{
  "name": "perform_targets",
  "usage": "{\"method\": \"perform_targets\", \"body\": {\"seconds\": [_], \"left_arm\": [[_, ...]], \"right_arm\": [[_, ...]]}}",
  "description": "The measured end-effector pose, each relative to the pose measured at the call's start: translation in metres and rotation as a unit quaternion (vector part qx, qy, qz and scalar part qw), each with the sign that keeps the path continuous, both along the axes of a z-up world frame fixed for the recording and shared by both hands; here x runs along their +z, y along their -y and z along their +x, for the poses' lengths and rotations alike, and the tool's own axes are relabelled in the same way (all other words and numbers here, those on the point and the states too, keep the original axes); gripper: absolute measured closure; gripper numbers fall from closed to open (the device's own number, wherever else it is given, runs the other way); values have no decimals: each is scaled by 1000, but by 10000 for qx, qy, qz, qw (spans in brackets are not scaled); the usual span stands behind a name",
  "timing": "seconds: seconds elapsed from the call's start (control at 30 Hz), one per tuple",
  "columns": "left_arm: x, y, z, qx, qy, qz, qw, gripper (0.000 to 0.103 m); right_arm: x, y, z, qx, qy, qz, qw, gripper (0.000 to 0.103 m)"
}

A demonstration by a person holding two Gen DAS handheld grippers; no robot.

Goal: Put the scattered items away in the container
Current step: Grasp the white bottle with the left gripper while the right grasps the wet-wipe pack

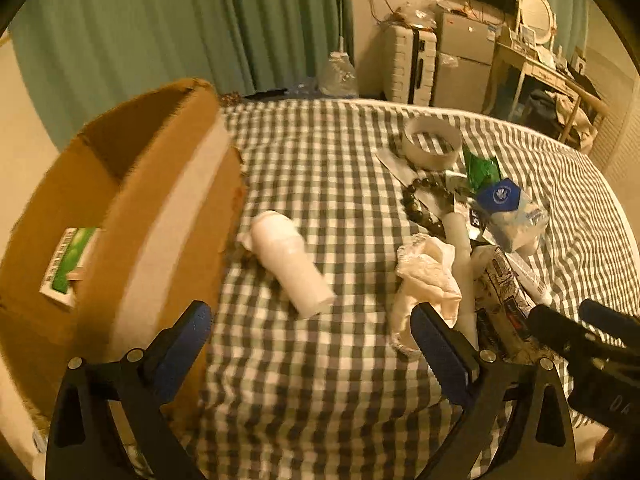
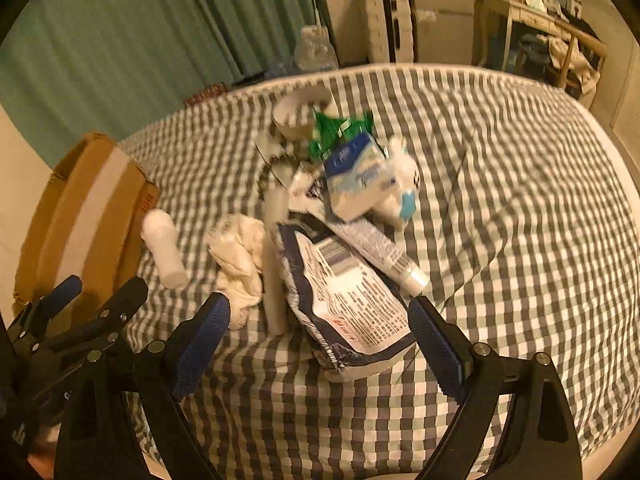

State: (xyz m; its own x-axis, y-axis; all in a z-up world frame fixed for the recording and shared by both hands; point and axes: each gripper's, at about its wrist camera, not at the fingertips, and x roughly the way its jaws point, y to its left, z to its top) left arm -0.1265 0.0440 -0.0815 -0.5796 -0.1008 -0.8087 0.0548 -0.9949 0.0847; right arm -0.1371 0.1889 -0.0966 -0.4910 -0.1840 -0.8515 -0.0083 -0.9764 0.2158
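A home bedroom: a checked-sheet bed (image 2: 500, 200), green curtains (image 1: 140, 32), a suitcase (image 1: 408, 64) and a cluttered dressing table (image 1: 548, 68).

A gingham-covered bed (image 2: 500, 184) holds a cardboard box (image 1: 132, 216), white bottle (image 1: 292, 264), crumpled cloth (image 2: 240, 256) and heaped packets (image 2: 348, 292).

Cardboard box (image 1: 132, 216) interior mostly hidden; tissue pack (image 2: 360, 176) blurred, perhaps unreadable.

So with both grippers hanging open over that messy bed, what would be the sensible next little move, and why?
Probably lower the left gripper onto the white bottle and close on it. The bottle lies alone on the checked sheet, right ahead of the open gripper and beside the cardboard box.
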Motion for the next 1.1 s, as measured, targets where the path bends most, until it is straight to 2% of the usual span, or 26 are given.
{"method": "perform_targets", "body": {"seconds": [0.23, 0.4, 0.57, 0.63, 0.73, 0.8, 0.83, 0.87, 0.9, 0.93, 1.0, 1.1], "left_arm": [[-29, 3, -31, 98, 319, 47, 9994, 1], [-46, 15, -54, 282, 524, 191, 9980, 1], [-63, 17, -72, 255, 738, 297, 9965, 1], [-79, 17, -81, 232, 1095, 291, 9933, 1], [-83, 24, -82, 291, 972, 559, 9933, 3], [-83, 25, -81, 162, 963, 608, 9934, 10], [-81, 25, -79, 97, 971, 562, 9936, 22], [-80, 26, -79, 72, 984, 538, 9937, 43], [-75, 27, -77, 73, 982, 549, 9936, 53], [-73, 28, -76, 99, 1011, 554, 9933, 61], [-69, 32, -74, 136, 1104, 602, 9920, 67], [-62, 35, -63, 132, 1041, 579, 9928, 68]], "right_arm": [[-28, -4, -12, -117, 599, -175, 9980, 19], [-47, -7, -24, -227, 994, -244, 9945, 31], [-61, -8, -31, -222, 1218, -298, 9919, 31], [-64, -7, -32, -186, 1280, -288, 9912, 31], [-66, -10, -33, -216, 1306, -413, 9903, 31], [-67, -13, -32, -253, 1319, -504, 9897, 31], [-67, -13, -32, -259, 1329, -505, 9895, 32], [-68, -13, -32, -262, 1348, -460, 9895, 38], [-67, -13, -33, -299, 1353, -403, 9895, 46], [-67, -16, -33, -352, 1347, -384, 9895, 49], [-66, -20, -33, -387, 1319, -463, 9894, 63], [-64, -27, -30, -435, 1262, -693, 9886, 74]]}}
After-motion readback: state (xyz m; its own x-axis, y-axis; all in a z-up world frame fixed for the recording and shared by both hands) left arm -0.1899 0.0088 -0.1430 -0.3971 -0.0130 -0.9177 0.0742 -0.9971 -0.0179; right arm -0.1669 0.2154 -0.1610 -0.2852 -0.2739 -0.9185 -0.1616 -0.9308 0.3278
